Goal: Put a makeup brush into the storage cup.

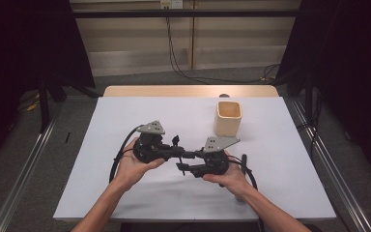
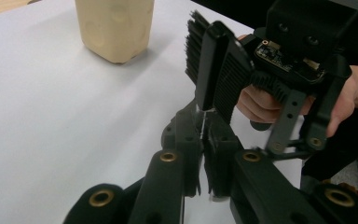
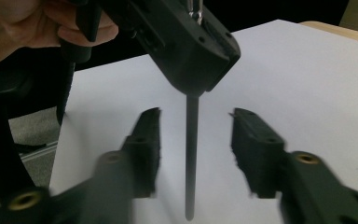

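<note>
- One thin black brush (image 2: 214, 70), bristled at its top, is pinched at mid-handle by the left tongs (image 2: 204, 140), pressed together above the white worktop (image 1: 125, 193).
- Its handle (image 3: 191, 154) hangs untouched between the spread right tongs (image 3: 196, 140).
- A beige square cup (image 1: 228, 118) stands well apart.

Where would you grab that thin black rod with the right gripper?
On the rod's bare shaft, a little past the left gripper's shut jaws, which already clamp it. Come in along the rod, as the right gripper does, with one open jaw on each side. The shaft is straight, thin and free there, so the flat pads would likely clamp it squarely.
</note>
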